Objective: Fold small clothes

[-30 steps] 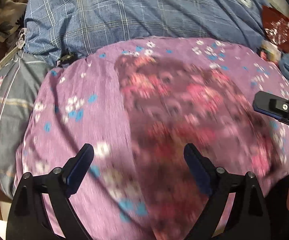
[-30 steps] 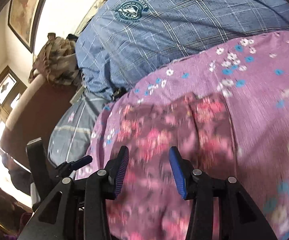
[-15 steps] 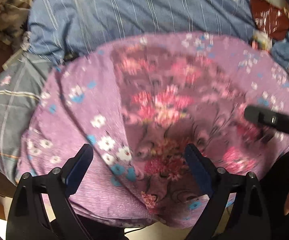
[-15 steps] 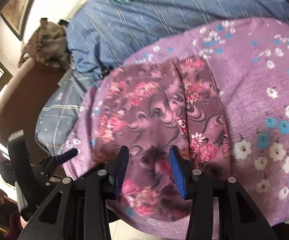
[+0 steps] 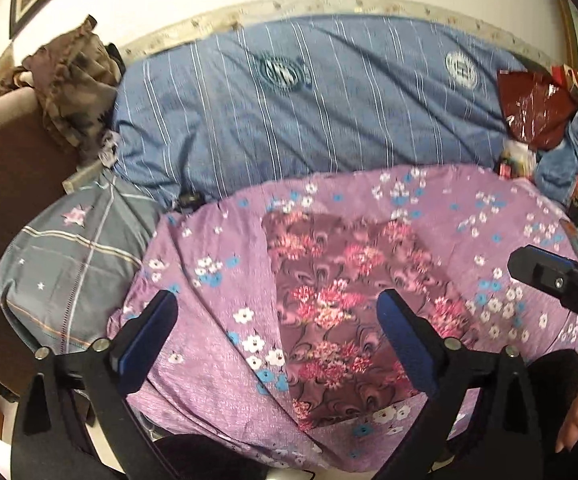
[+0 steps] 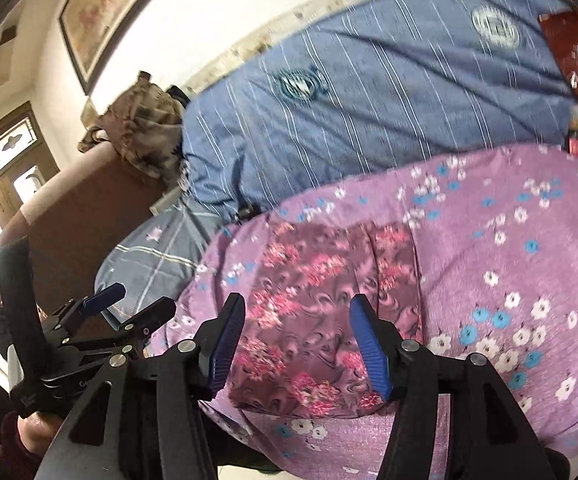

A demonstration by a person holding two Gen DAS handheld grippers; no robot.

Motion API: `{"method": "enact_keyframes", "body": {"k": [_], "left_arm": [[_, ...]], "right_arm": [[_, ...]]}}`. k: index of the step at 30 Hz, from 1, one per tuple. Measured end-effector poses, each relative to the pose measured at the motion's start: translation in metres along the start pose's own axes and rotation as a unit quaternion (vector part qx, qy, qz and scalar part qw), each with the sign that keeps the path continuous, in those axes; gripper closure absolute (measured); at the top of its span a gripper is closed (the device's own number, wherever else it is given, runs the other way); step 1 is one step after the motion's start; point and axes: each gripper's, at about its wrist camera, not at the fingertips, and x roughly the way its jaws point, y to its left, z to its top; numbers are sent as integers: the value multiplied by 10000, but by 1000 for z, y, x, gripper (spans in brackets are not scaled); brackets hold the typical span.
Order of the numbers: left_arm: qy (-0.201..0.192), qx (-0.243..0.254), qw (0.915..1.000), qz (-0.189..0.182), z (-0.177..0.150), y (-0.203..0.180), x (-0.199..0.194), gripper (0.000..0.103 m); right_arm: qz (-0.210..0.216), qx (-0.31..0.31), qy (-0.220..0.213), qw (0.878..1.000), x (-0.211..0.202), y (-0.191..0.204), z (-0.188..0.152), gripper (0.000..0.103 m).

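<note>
**Both tongs hanging open over one folded floral piece**

A purple sheet [image 5: 217, 360] dotted with white and blue flowers is covering the work surface, and behind it a blue striped duvet [image 5: 313, 120] is lying bunched along the pale wall. To the left, a grey checked pillow [image 5: 69, 264] is sitting against a brown headboard [image 5: 13, 168], with a crumpled brownish cloth [image 5: 73, 80] draped over its top. A framed picture [image 6: 105, 12] is hanging on the wall, and daylight is coming through a wooden-framed window [image 6: 5, 168] at far left.

Counting: one small garment, two tongs, one pillow, one duvet with two round emblems showing.

The folded maroon floral garment [image 5: 341, 300] is lying flat on the purple sheet, near its front edge. The left gripper [image 5: 277, 336] is hovering above it with fingers spread wide, nothing between them. The right gripper [image 6: 297, 340] is hanging over the same cloth, jaws also apart and empty.

At the far right, a dark red bag [image 5: 537, 108] is sitting amid a blurred clutter; I cannot tell what it is holding.
</note>
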Motion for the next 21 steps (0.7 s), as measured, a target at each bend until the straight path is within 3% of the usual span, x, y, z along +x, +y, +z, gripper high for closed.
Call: {"method": "enact_keyframes", "body": {"k": [4, 7, 8, 9, 11, 13, 14, 15, 18, 21], "left_arm": [[-158, -47, 9998, 136, 4, 1, -14, 0], [-204, -102, 9997, 97, 4, 4, -20, 0], [-210, -123, 9997, 95, 4, 5, -21, 0], [-219, -142, 9996, 80, 4, 6, -22, 0], [-251, -179, 9995, 93, 4, 8, -24, 0], [-295, -199, 9993, 141, 4, 11, -26, 0], [-298, -198, 9992, 156, 3, 12, -26, 0], [-287, -208, 9992, 173, 4, 13, -25, 0], [-261, -273, 9991, 201, 3, 16, -22, 0], [-232, -360, 9988, 227, 2, 20, -19, 0]], "right_arm": [[-90, -408, -519, 9978, -24, 19, 2, 42], [-220, -627, -1199, 9906, -49, 30, -1, 31], [-247, -683, -1458, 9866, -57, 33, -2, 23], [-235, -725, -1786, 9810, -67, 35, -4, 11], [-244, -703, -2329, 9696, -82, 36, -9, 0], [-304, -615, -3247, 9433, -102, 35, -24, 0], [-403, -651, -3511, 9332, -107, 36, -27, 0], [-472, -701, -3567, 9304, -111, 37, -27, 0], [-440, -776, -3168, 9443, -107, 37, -14, 0], [-743, -821, -2696, 9566, -90, 37, -7, 0]]}}
